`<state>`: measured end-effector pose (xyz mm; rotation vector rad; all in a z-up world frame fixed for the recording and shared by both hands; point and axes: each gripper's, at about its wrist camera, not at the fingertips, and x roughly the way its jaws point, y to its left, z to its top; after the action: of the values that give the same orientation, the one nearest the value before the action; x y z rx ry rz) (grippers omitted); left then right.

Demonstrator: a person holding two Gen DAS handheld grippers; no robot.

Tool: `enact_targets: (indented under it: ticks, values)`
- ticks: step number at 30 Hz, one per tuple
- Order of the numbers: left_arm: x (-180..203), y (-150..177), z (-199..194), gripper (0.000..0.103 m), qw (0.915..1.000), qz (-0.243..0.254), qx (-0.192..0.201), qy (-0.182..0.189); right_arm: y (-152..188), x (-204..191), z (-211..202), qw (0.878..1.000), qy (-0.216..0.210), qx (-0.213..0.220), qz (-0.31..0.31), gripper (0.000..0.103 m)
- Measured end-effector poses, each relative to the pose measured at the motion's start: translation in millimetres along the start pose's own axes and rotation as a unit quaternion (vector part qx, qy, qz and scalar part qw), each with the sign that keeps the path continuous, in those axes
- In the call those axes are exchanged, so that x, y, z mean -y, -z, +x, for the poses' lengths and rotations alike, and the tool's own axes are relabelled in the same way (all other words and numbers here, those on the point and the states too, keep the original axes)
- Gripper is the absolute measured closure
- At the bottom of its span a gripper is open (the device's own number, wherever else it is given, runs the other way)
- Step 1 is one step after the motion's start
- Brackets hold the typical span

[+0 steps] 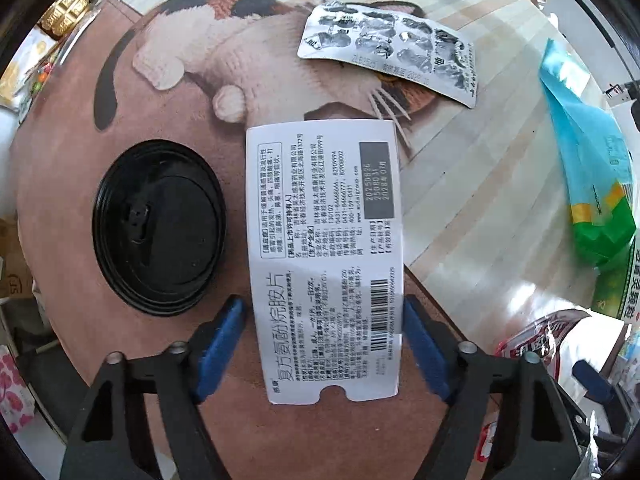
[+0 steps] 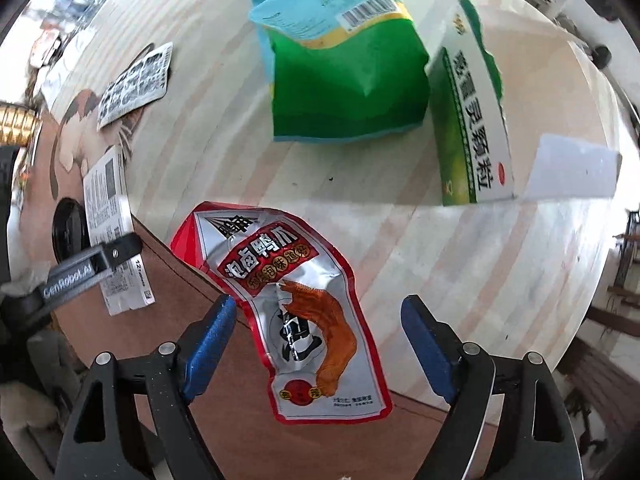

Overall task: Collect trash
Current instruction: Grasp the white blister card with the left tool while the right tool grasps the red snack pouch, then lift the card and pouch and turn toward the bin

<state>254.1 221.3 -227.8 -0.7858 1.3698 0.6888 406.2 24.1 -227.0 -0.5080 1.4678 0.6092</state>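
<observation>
Two grippers, both pointing down over the table, each lined up on its own piece of trash.

Landmark: the round cat-print mat (image 1: 120, 92).

Left gripper (image 1: 324, 312): jaws straddle the white medicine box (image 1: 324, 248), which lies flat on the mat's right-hand part, just right of the black cup lid (image 1: 160, 226). Right pad looks to be at the box edge, left pad shows a thin gap. Not gripping as far as I can see, so I call it open with the box between the jaws. Box is light, thin card, probably empty: stiff along its long edges, will crush if squeezed hard. Take it across the short width, where the jaws already sit.

Right gripper (image 2: 316, 312): wide open above the red-and-silver snack pouch (image 2: 296, 304), which lies across the mat's edge, half on the mat, half on the bare wooden table (image 2: 440, 260). Pouch is foil: light, slick, crinkly, floppy. Pinch a raised fold near the middle; a flat edge may slip.

Also off the mat on the wood: green snack bag (image 2: 344, 76), green-white box (image 2: 476, 120). Silver blister sheet (image 1: 388, 52) sits at the mat's far edge.

Unclear: whether the boxes are empty; no bin in either view; frame rims are blurred clutter.
</observation>
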Motion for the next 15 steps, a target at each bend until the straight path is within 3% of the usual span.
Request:
enact_targets:
  ticks: [5,10,11,12,15]
  values:
    - [5.9,32.5,-4.3,0.034,0.9993,0.035,0.001,-0.013,-17.6,-24.3,10.4,0.998,0.024,-0.005,-0.053,0.013]
    - [-18.1,98.3,0.0,0.034,0.9993,0.008,-0.036,0.008,-7.7,-38.2,27.9,0.997,0.038,0.003,-0.066,0.014]
    - [-20.8,107.9,0.5,0.034,0.9991,0.005,-0.04,0.008,-1.4,-42.3,26.0,0.997,0.046,0.009,-0.065,0.02]
    - [-22.5,118.0,0.0,0.034,0.9991,0.002,-0.04,0.011,9.6,-47.1,22.7,0.997,0.047,0.015,-0.063,0.032]
    - [-16.6,127.1,-1.9,0.033,0.9991,0.027,-0.03,0.009,30.2,-44.4,15.5,0.999,0.032,0.009,-0.034,0.047]
